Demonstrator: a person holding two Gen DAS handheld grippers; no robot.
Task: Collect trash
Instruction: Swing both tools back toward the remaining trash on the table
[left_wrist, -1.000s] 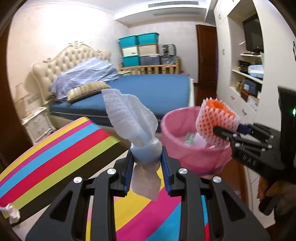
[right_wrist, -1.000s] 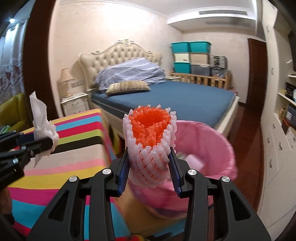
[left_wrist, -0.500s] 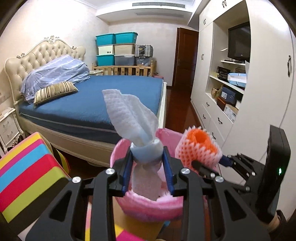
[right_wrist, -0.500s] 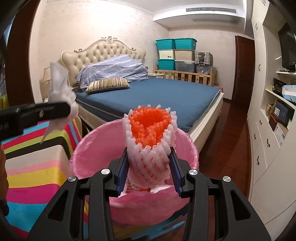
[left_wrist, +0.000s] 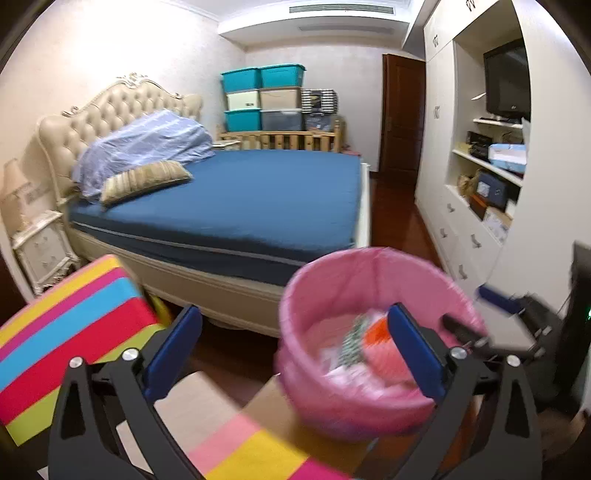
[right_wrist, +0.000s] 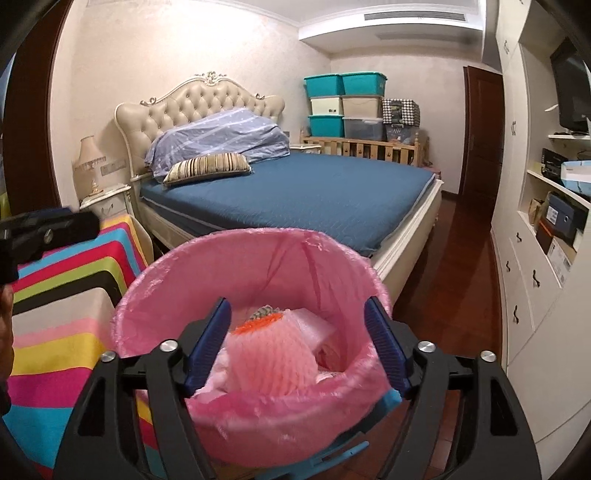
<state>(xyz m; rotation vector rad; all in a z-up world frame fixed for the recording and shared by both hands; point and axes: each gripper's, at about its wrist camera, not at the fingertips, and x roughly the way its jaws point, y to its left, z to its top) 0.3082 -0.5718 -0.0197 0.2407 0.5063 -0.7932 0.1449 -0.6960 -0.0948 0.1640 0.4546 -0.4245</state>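
Both pieces of trash are now lying in the pink-lined bin (right_wrist: 255, 258) rather than between the fingers that were pinching them half a second ago. Behind it, the blue bed (right_wrist: 317, 195) is filling the room, and the striped tabletop (right_wrist: 66, 295) is sitting just left of the bin. Inside, the orange foam net (right_wrist: 269, 354) is resting on pale wrappers. The right gripper (right_wrist: 297, 343) is hanging wide above the bin, jaws spread. The left gripper (left_wrist: 291, 354) is gaping wide too, holding nothing.
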